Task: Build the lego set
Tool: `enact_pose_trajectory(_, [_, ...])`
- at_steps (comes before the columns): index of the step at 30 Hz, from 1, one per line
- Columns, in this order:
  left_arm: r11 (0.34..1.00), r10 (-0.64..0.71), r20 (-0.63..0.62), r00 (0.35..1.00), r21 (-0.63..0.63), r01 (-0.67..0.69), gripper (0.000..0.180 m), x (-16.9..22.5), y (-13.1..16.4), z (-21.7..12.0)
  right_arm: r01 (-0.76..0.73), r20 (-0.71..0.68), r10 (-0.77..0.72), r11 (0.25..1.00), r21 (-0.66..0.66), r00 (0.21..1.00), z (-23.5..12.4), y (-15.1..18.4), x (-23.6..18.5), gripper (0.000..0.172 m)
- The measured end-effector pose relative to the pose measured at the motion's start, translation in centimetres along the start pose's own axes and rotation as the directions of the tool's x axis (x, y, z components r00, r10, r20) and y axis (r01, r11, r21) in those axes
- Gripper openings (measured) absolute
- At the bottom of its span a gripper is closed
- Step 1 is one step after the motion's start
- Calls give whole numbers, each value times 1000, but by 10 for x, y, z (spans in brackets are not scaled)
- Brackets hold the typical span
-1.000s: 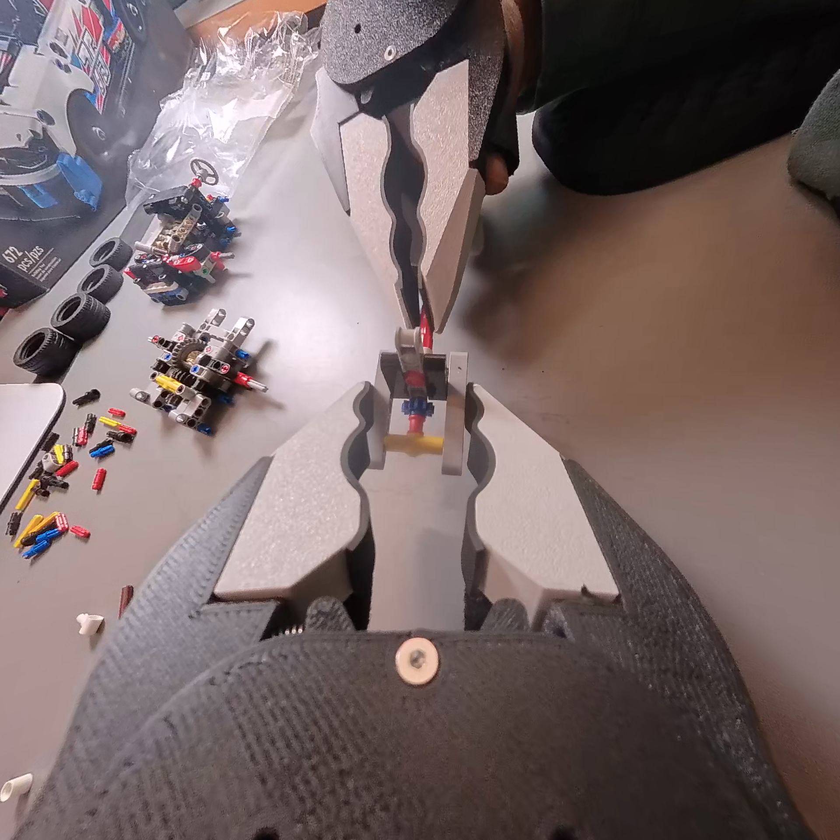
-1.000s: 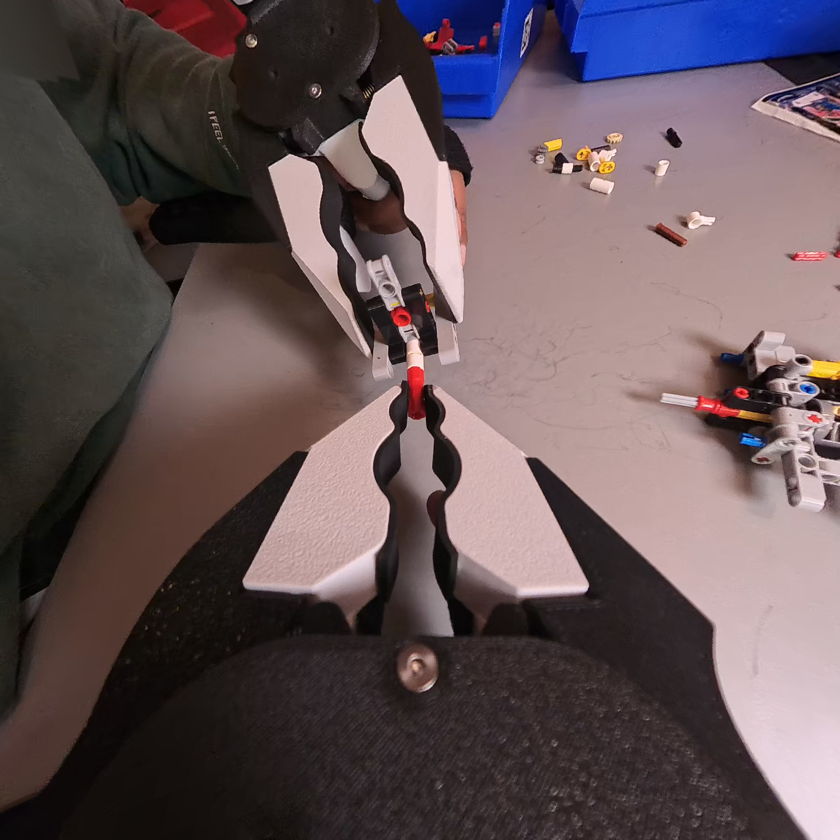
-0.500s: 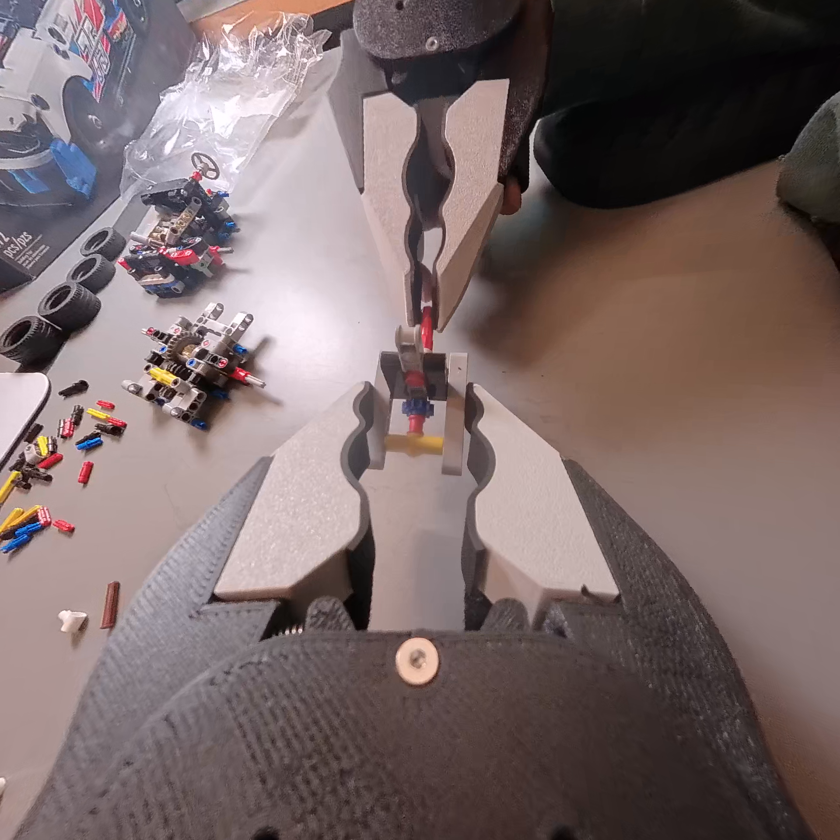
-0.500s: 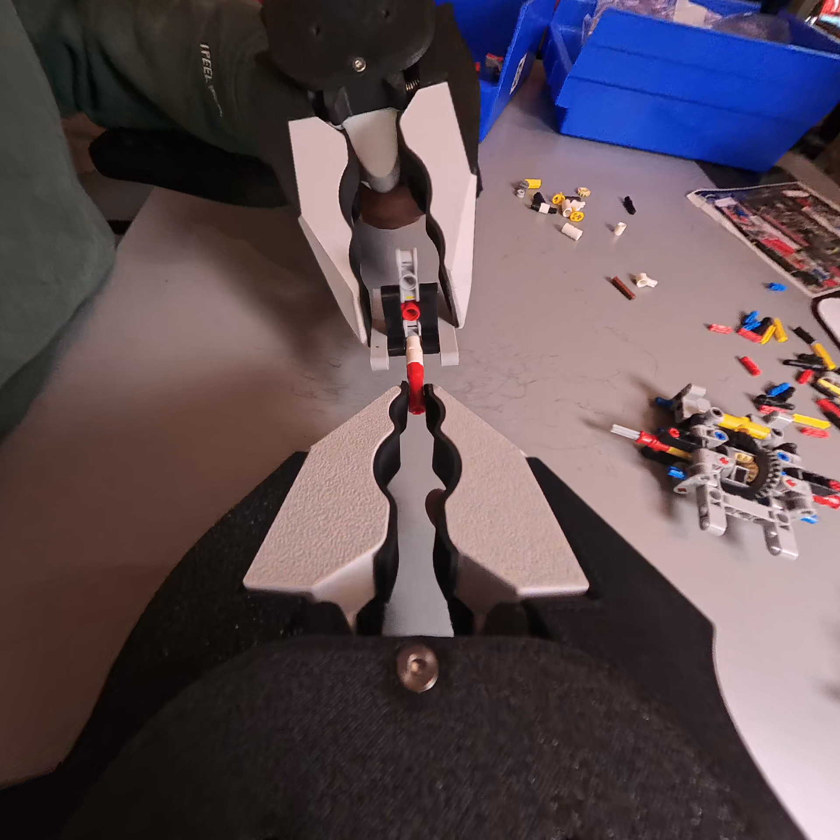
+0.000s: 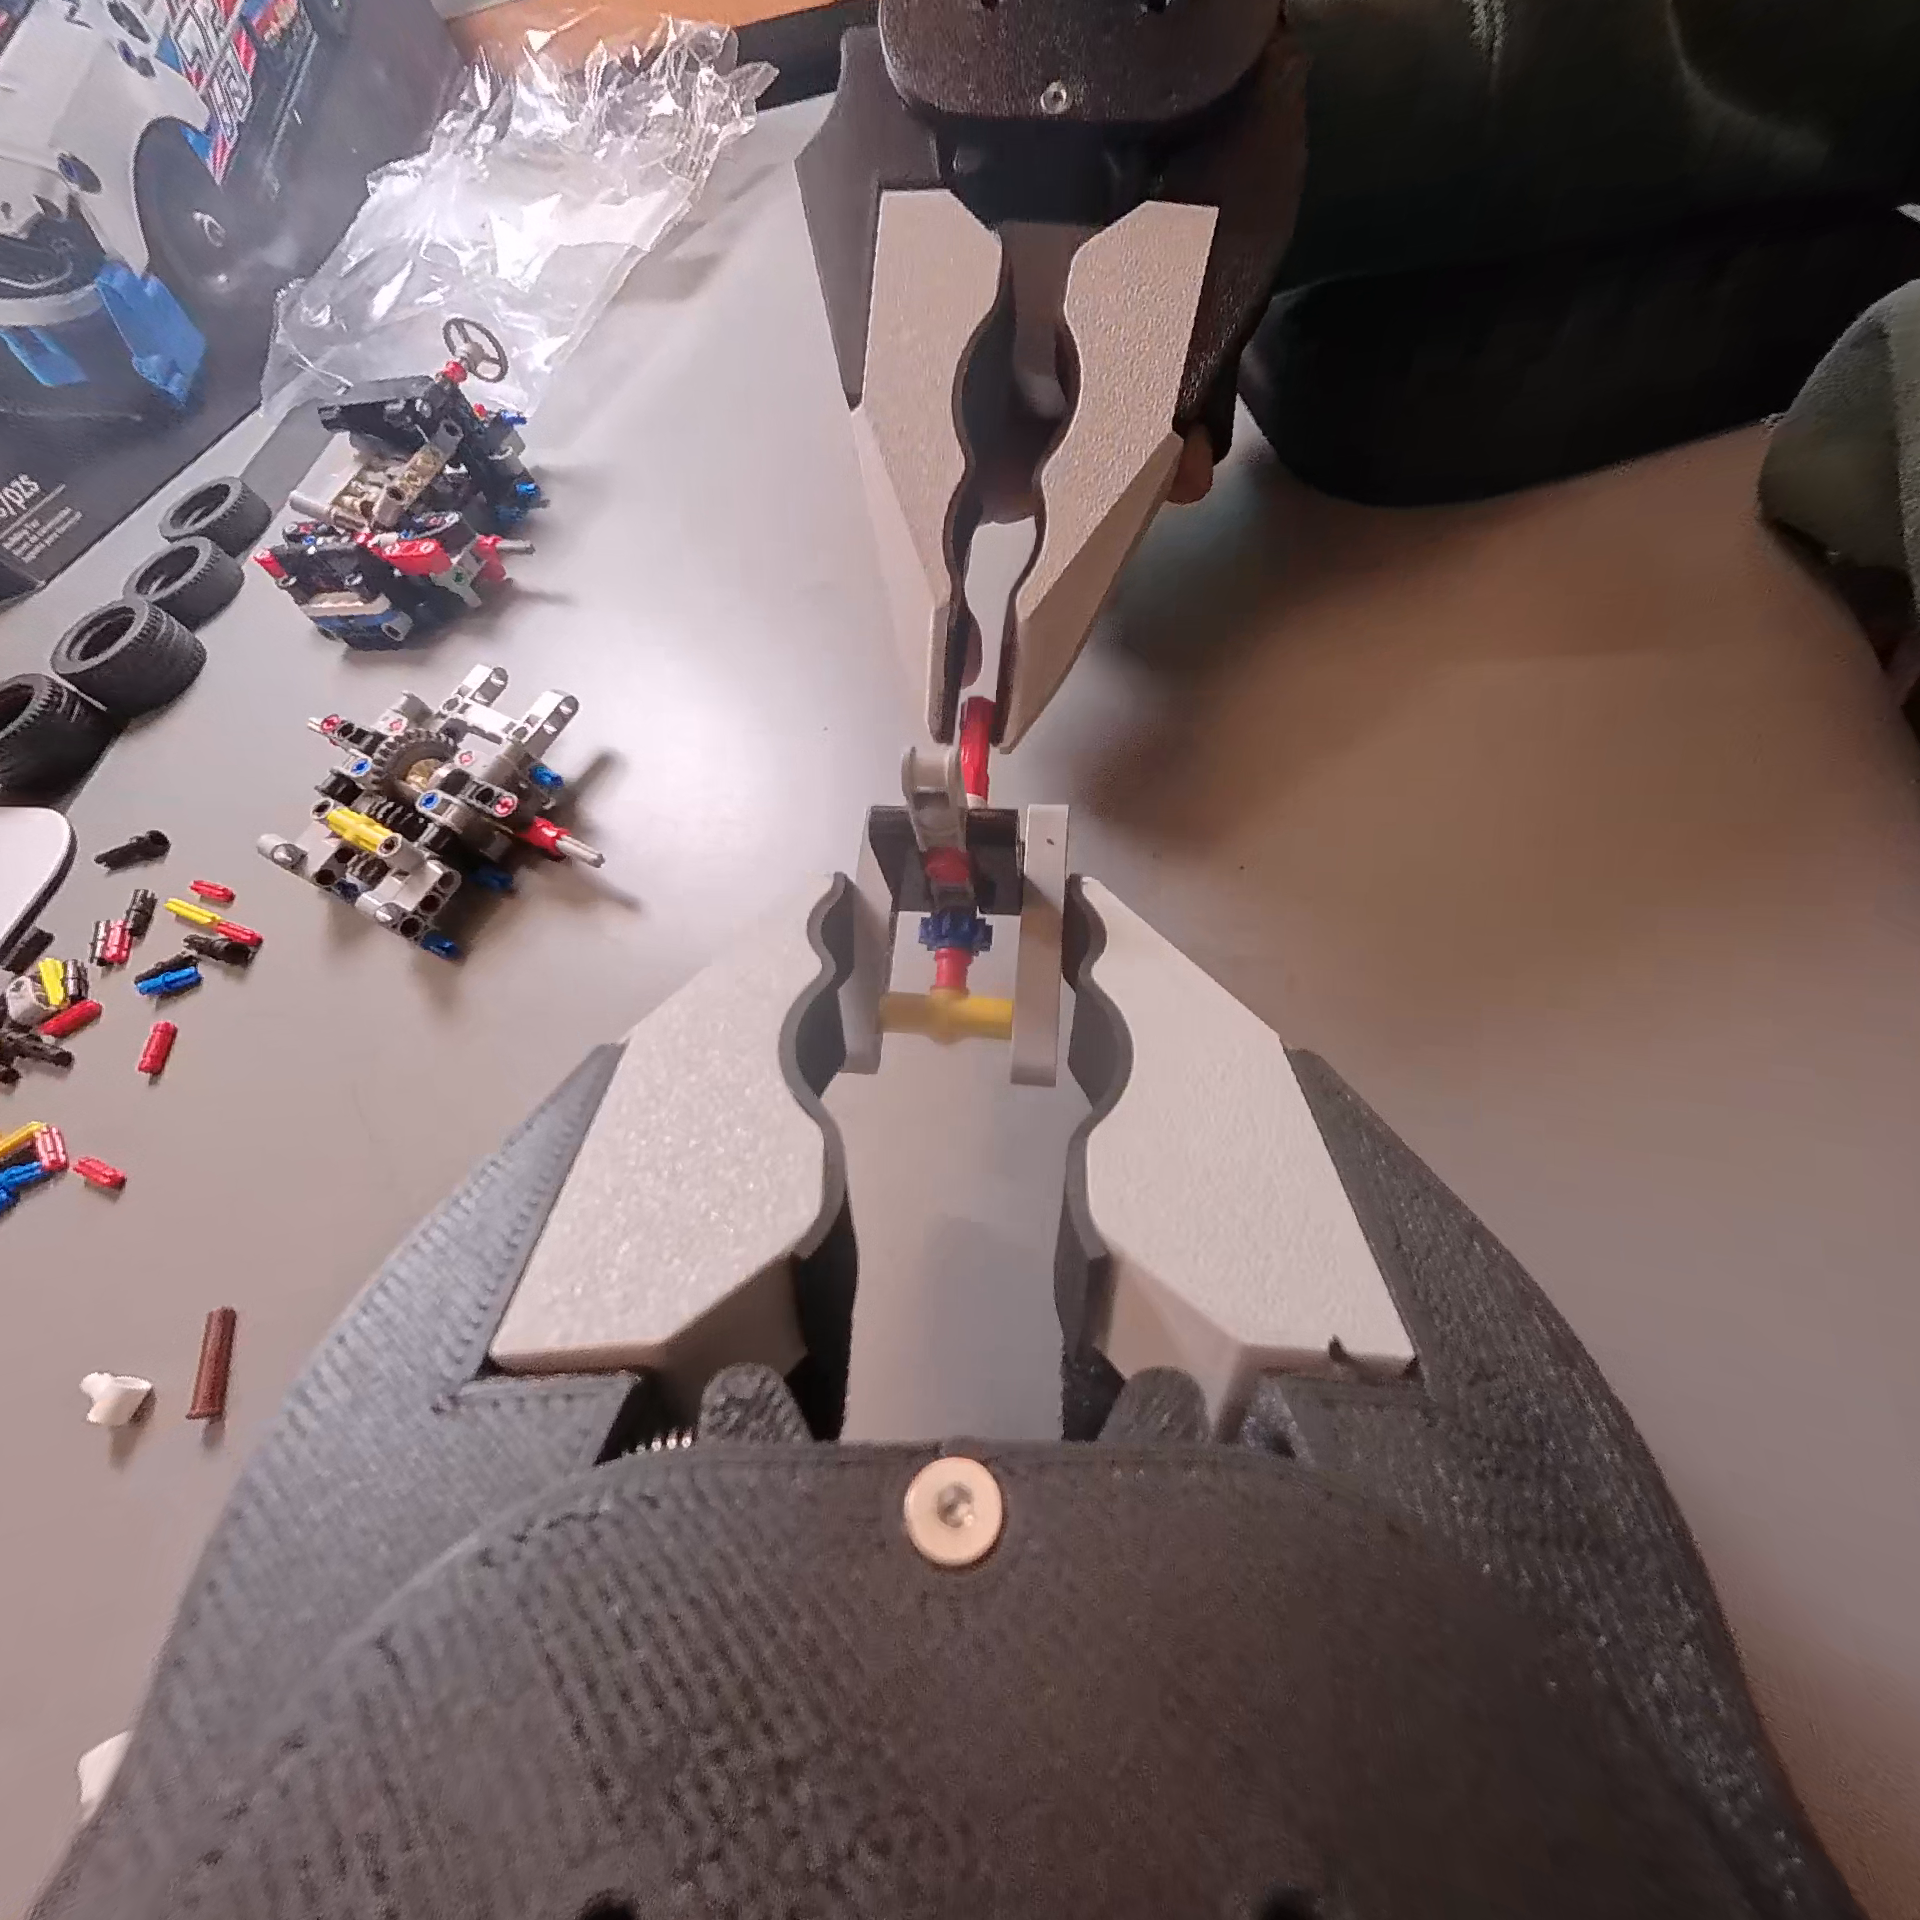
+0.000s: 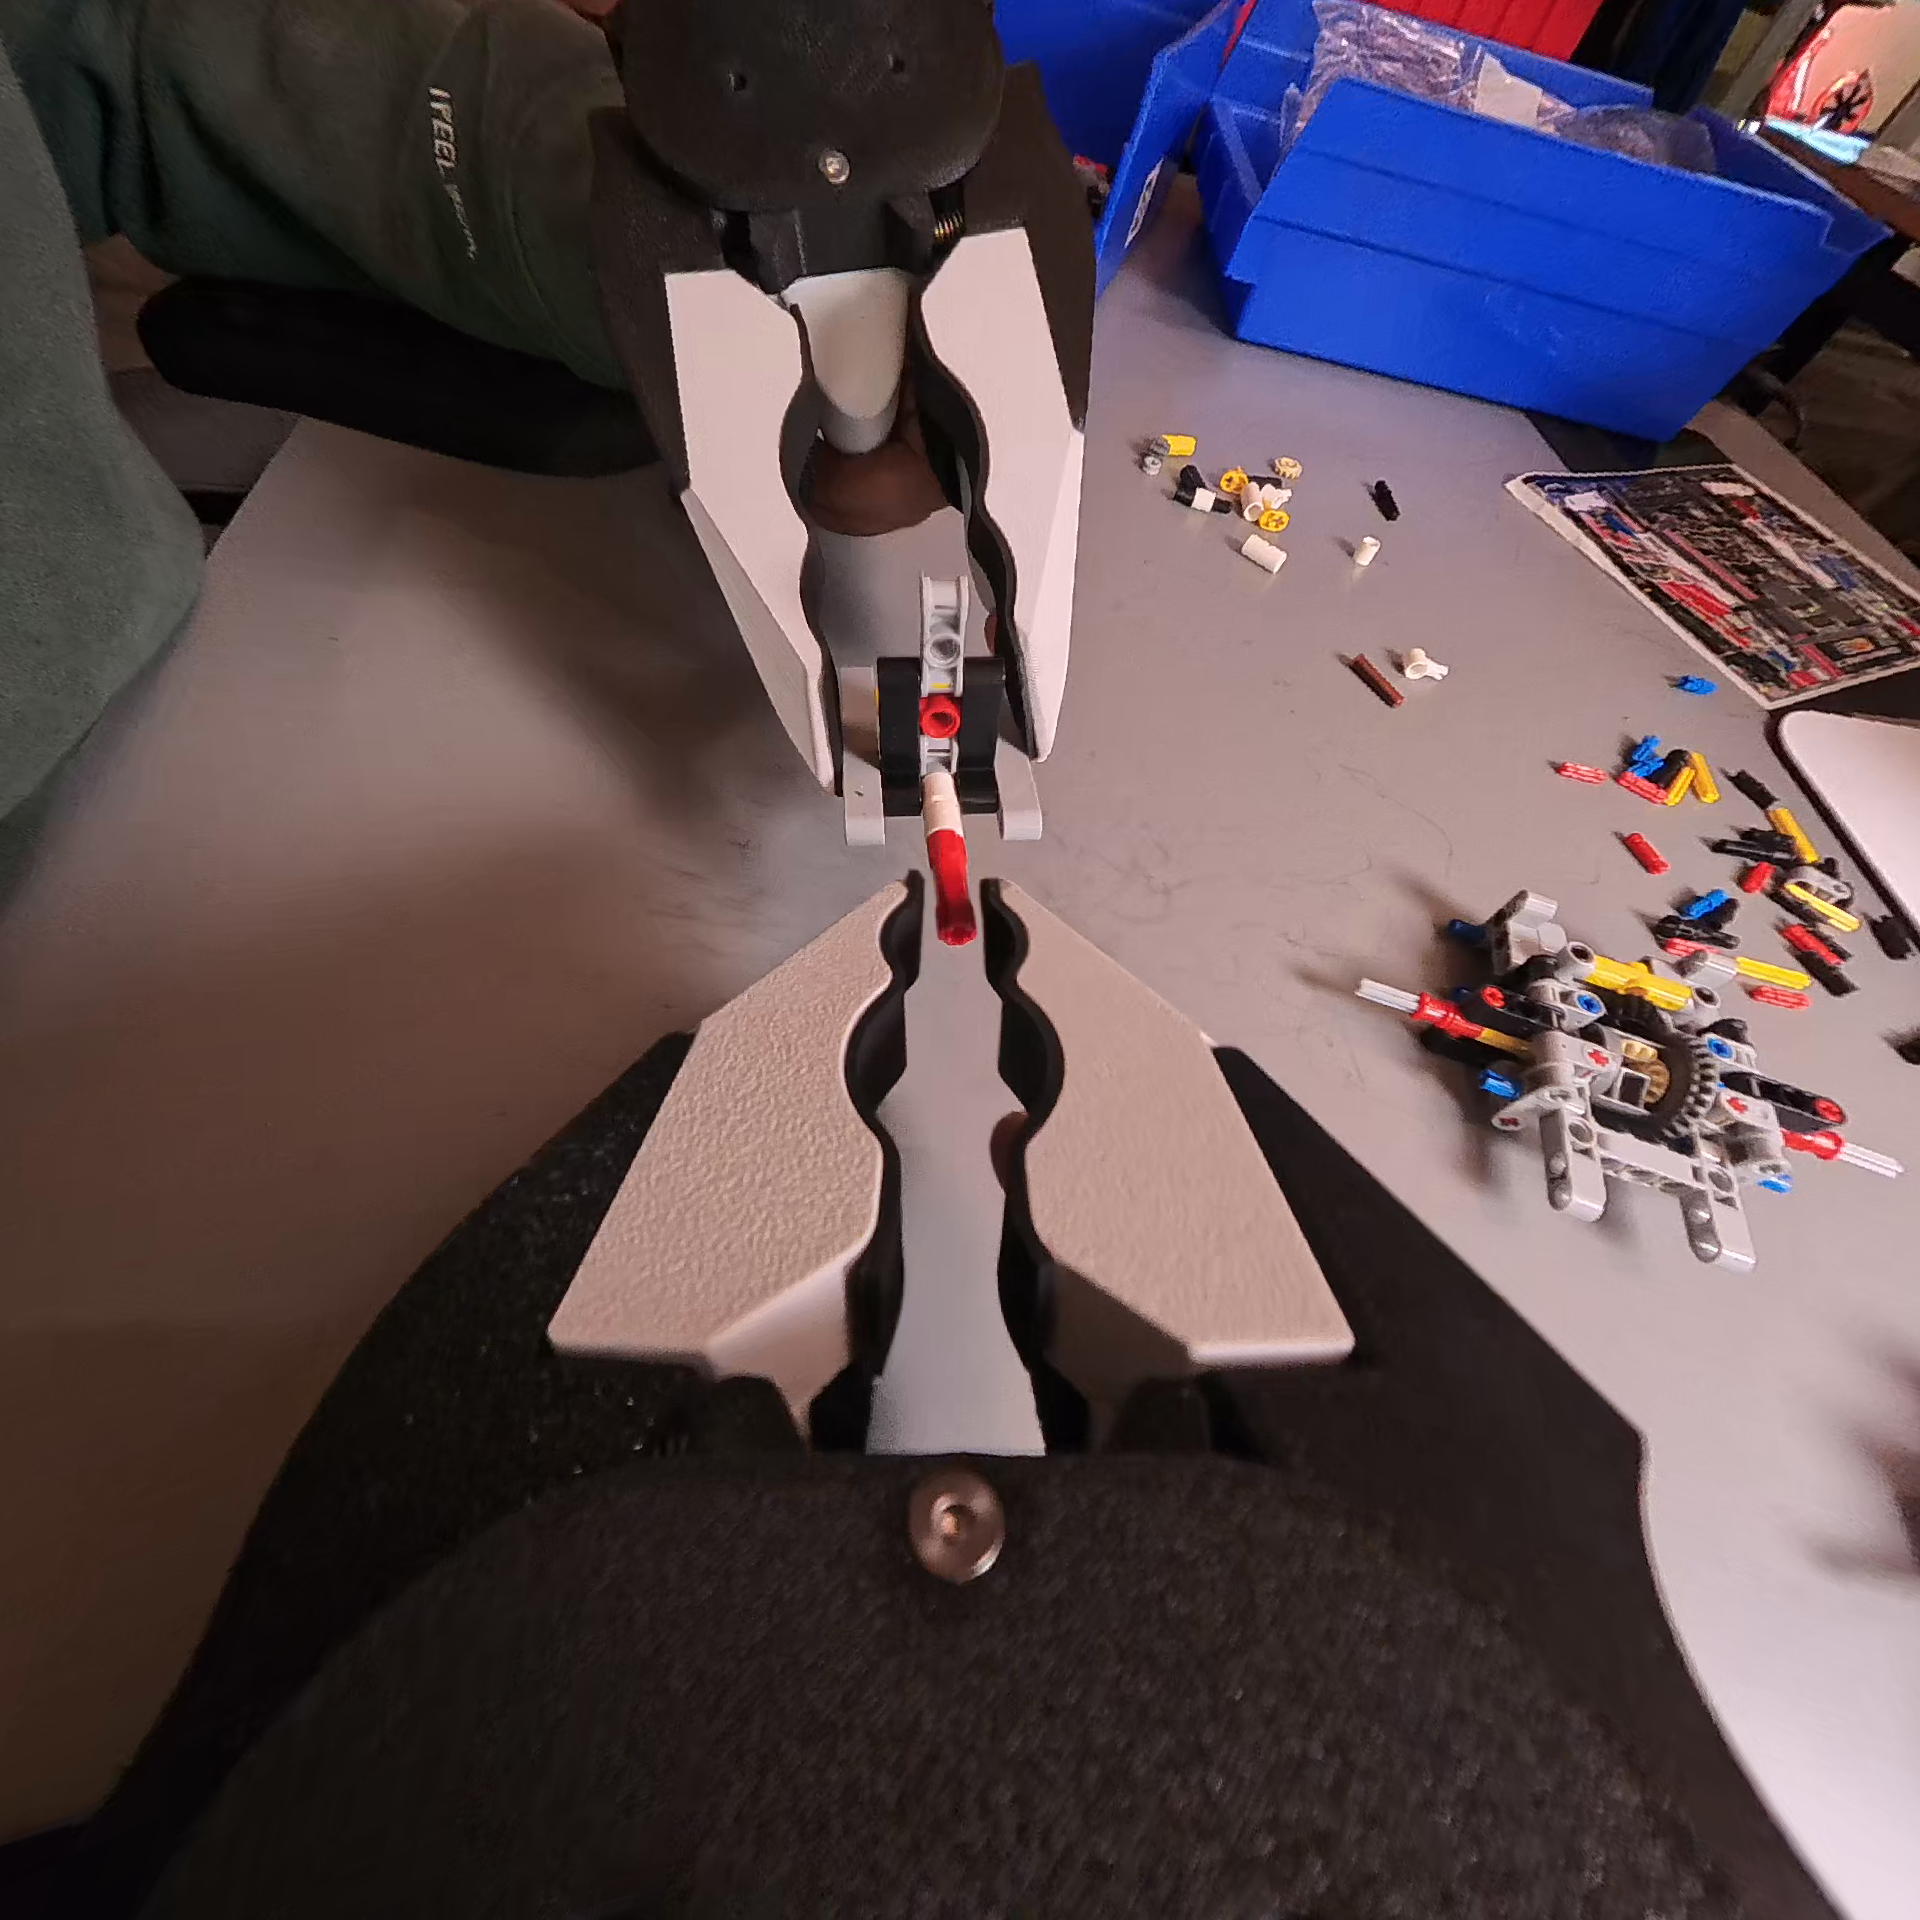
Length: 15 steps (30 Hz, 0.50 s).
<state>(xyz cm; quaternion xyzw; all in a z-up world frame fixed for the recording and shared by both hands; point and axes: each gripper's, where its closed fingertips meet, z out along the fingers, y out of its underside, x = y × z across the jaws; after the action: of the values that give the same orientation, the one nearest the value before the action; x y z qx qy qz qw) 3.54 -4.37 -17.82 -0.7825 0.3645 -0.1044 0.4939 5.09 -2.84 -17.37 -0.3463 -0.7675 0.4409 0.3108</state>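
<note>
Left wrist view shows your left gripper [image 5: 954, 997] at frame centre, its pale grey fingers [image 5: 727, 1091] clamped on the two light grey side beams of a small brick sub-assembly with a black cross block, blue gear and yellow cross pin [image 5: 951, 914], held clear above the grey tabletop [image 5: 1455, 935]. A red axle piece [image 5: 977, 753] projects from the far end of that sub-assembly toward the top of the frame. Your right gripper [image 5: 971, 717] comes down from the upper centre, its tips standing either side of the red piece. In the right wrist view the same gripper [image 6: 951, 904] sits just below centre with its jaws set narrow, and a sliver of table shows between each black pad and the red piece [image 6: 951, 883]: the pads flank it without pressing. At the left of the left wrist view lie a grey and black geared brick module [image 5: 436, 800], a darker partly built chassis with a steering wheel [image 5: 405, 520], four black rubber tyres [image 5: 130, 655], a crumpled clear plastic bag [image 5: 520, 197], a printed product box [image 5: 114, 208] and scattered small coloured pins [image 5: 156, 966]. Blue plastic storage bins [image 6: 1507, 239] stand at the upper right of the right wrist view, with a printed instruction sheet [image 6: 1725, 582] below them at the right edge.
</note>
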Motion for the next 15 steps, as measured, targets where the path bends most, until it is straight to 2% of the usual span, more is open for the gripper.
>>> enact_pose_trajectory(3, [997,-45,-9,999,-65,44,39,-2,14,4,-24,-5,24,1000,-16,1000,0,4,3,16])
enact_pose_trajectory(8, [975,-136,-18,991,-182,130,39,0,37,12,-26,-25,25,999,-45,999,0,8,5,16])
enact_pose_trajectory(15, [967,-169,-10,986,-196,163,40,1,39,12,-27,-44,23,996,-85,999,1,14,6,15])
